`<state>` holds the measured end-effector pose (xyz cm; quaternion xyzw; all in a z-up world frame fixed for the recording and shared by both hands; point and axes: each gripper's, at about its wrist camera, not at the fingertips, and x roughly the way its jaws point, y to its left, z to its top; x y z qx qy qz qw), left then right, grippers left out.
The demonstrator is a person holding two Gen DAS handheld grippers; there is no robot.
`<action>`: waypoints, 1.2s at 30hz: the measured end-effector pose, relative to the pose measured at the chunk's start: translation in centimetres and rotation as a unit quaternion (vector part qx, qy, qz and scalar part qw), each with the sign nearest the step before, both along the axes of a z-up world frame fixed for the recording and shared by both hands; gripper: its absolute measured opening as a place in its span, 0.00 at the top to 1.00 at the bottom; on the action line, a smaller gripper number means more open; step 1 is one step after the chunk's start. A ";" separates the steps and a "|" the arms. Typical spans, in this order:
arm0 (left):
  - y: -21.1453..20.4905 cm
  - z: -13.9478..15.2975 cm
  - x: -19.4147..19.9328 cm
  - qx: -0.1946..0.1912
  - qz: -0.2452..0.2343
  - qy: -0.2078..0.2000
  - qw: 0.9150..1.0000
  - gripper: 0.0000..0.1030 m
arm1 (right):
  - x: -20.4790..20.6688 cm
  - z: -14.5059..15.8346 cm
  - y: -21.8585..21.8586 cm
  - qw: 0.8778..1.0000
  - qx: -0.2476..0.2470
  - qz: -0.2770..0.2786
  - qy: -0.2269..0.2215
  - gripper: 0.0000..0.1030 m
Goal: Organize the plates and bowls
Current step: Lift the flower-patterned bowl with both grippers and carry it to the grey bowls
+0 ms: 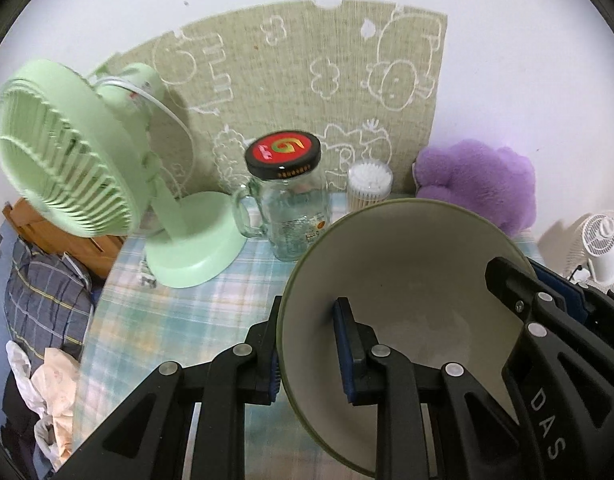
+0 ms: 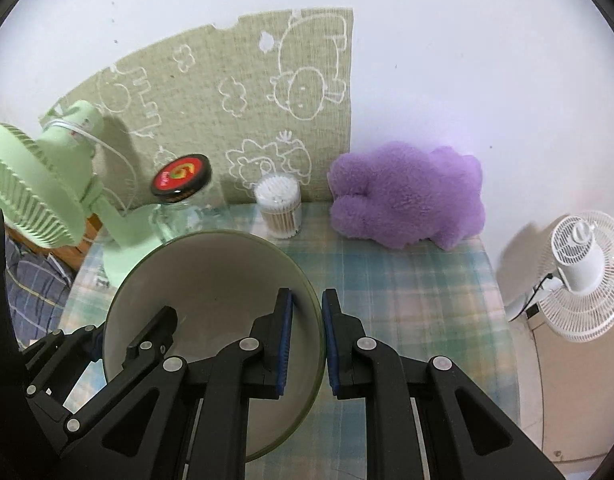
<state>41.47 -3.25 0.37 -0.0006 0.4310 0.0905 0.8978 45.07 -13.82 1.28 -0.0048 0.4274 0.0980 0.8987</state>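
Both grippers have the bowl (image 1: 407, 280) between them, one on each side of it. The left gripper (image 1: 309, 354) is clamped on the rim nearest its camera, one pad inside the wall and one outside. The right gripper (image 2: 307, 344) pinches the opposite rim the same way, its blue pads pressed against the thin wall. From the left wrist view the right gripper's black fingers (image 1: 507, 276) show reaching in over the far edge.

The bowl looks to be held clear of the table (image 2: 407, 280), tilted a little toward the wall, above the checked cloth and in front of the jar (image 1: 287, 208) and the cotton swabs (image 2: 278, 210). I would say the job is barely under way: one bowl is in hand and has not been set anywhere. No plates, no other bowls and no stack or rack show in either view, so I cannot tell where it is meant to go or how much is left.

The bowl itself is wide and conical, with a dull olive outside, a pale cream inside and a thin dark green lip. It seems empty, with only a faint whitish bloom low on the inner wall
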 end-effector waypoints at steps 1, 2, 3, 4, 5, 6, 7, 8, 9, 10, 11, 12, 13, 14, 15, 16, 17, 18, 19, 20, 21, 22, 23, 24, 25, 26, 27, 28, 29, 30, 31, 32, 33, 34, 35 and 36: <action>0.0 0.5 -0.5 -0.001 -0.002 -0.003 1.000 0.80 | -0.6 0.4 0.0 1.000 0.000 -0.001 -0.002 0.82; 0.0 1.0 -1.2 -0.002 -0.004 -0.006 1.000 0.80 | -1.1 0.8 0.1 1.000 -0.001 -0.002 -0.004 0.82; 0.1 1.4 -1.7 -0.004 -0.006 -0.008 1.000 0.80 | -1.9 1.4 0.1 1.000 -0.002 -0.005 -0.007 0.82; 0.0 1.6 -2.1 -0.004 -0.007 -0.009 1.000 0.80 | -2.7 1.9 0.1 1.000 -0.003 -0.007 -0.009 0.82; 0.0 2.1 -2.7 -0.005 -0.009 -0.012 1.000 0.80 | -3.2 2.2 0.2 1.000 -0.004 -0.009 -0.010 0.82; 0.1 2.5 -3.4 -0.005 -0.011 -0.015 1.000 0.80 | -3.8 2.6 0.2 1.000 -0.004 -0.010 -0.011 0.82; 0.2 2.8 -3.9 -0.005 -0.012 -0.018 1.000 0.80 | -4.5 3.0 0.3 1.000 -0.005 -0.012 -0.012 0.82; 0.3 3.1 -4.5 -0.006 -0.013 -0.020 1.000 0.80 | -5.2 3.4 0.4 1.000 -0.004 -0.014 -0.014 0.82; 0.4 3.5 -5.3 -0.007 -0.016 -0.022 1.000 0.80 | -5.9 3.8 0.5 1.000 -0.004 -0.016 -0.015 0.82; 0.5 3.7 -6.0 -0.008 -0.018 -0.022 1.000 0.80 | -6.9 4.3 0.6 1.000 -0.004 -0.020 -0.017 0.82; 0.6 4.0 -6.7 -0.007 -0.020 -0.020 1.000 0.80 | -7.4 4.5 0.8 1.000 -0.004 -0.023 -0.018 0.82; 0.6 4.3 -7.4 -0.003 -0.022 -0.022 1.000 0.80 | -8.1 4.8 0.8 1.000 -0.002 -0.026 -0.017 0.82; 0.6 4.6 -8.2 0.003 -0.025 -0.028 0.999 0.80 | -9.1 5.2 1.0 0.999 0.002 -0.029 -0.016 0.82; 0.7 5.0 -9.1 0.008 -0.025 -0.033 0.999 0.80 | -9.9 5.4 1.0 0.999 0.005 -0.029 -0.015 0.82; 0.9 5.2 -9.6 0.010 -0.025 -0.035 0.999 0.80 | -10.5 5.6 1.1 0.999 0.008 -0.030 -0.014 0.82; 1.1 5.5 -10.3 0.008 -0.025 -0.038 0.999 0.80 | -11.3 5.8 1.3 0.999 0.010 -0.030 -0.013 0.82; 1.4 5.7 -10.9 0.006 -0.025 -0.040 0.999 0.80 | -11.9 6.0 1.5 0.999 0.009 -0.031 -0.013 0.82; 1.6 5.9 -11.8 0.005 -0.027 -0.042 0.999 0.80 | -12.6 6.2 1.6 0.999 0.008 -0.032 -0.015 0.82; 1.7 6.0 -12.3 0.004 -0.029 -0.043 0.999 0.80 | -13.6 6.5 1.8 0.999 0.008 -0.034 -0.018 0.82; 1.9 6.0 -12.9 0.002 -0.029 -0.043 0.999 0.80 | -14.3 6.6 2.0 0.999 0.005 -0.035 -0.019 0.82; 2.1 6.1 -13.7 0.000 -0.032 -0.043 0.999 0.80 | -15.1 6.8 2.2 0.999 0.003 -0.035 -0.021 0.82; 2.3 6.2 -14.2 -0.001 -0.033 -0.044 0.998 0.80 | -15.8 6.9 2.4 0.999 0.001 -0.036 -0.022 0.82; 2.5 6.2 -14.8 -0.002 -0.035 -0.045 0.998 0.80 | -16.2 7.0 2.6 0.999 0.000 -0.037 -0.023 0.82; 2.6 6.2 -15.3 -0.003 -0.037 -0.045 0.998 0.80 | -17.0 7.1 2.7 0.999 -0.002 -0.039 -0.023 0.82; 2.7 6.2 -15.9 -0.004 -0.039 -0.045 0.998 0.79 | -17.7 7.1 2.8 0.999 -0.003 -0.040 -0.024 0.82; 2.8 6.2 -16.5 -0.005 -0.042 -0.045 0.998 0.79 | -18.3 7.1 2.9 0.999 -0.004 -0.042 -0.024 0.82; 2.9 6.2 -17.1 -0.005 -0.044 -0.045 0.998 0.79 | -19.0 7.1 3.0 0.999 -0.004 -0.044 -0.023 0.82; 3.0 6.1 -17.8 -0.006 -0.047 -0.044 0.998 0.79 | -19.6 7.0 3.1 0.999 -0.005 -0.047 -0.023 0.82; 3.0 6.0 -18.4 -0.005 -0.050 -0.044 0.998 0.79 | -20.1 7.0 3.1 0.999 -0.006 -0.048 -0.022 0.82; 3.0 5.9 -18.9 -0.005 -0.053 -0.042 0.998 0.79 | -20.8 6.9 3.1 0.998 -0.008 -0.051 -0.020 0.82; 3.0 5.8 -19.4 -0.006 -0.055 -0.041 0.998 0.79 | -21.3 6.8 3.1 0.998 -0.009 -0.052 -0.019 0.82; 3.0 5.5 -20.0 -0.008 -0.058 -0.037 0.998 0.79 | -22.0 6.6 3.1 0.998 -0.010 -0.055 -0.017 0.82; 3.0 5.4 -20.6 -0.009 -0.060 -0.035 0.998 0.79 | -22.7 6.4 3.1 0.998 -0.012 -0.056 -0.015 0.82; 3.0 5.1 -21.0 -0.011 -0.062 -0.032 0.997 0.79 | -23.2 6.2 3.1 0.998 -0.015 -0.057 -0.012 0.82; 3.0 4.7 -21.7 -0.014 -0.064 -0.027 0.997 0.79 | -23.7 6.0 3.1 0.998 -0.016 -0.059 -0.009 0.82; 3.0 4.5 -21.9 -0.015 -0.065 -0.025 0.997 0.79 | -24.1 5.7 3.0 0.998 -0.016 -0.060 -0.007 0.82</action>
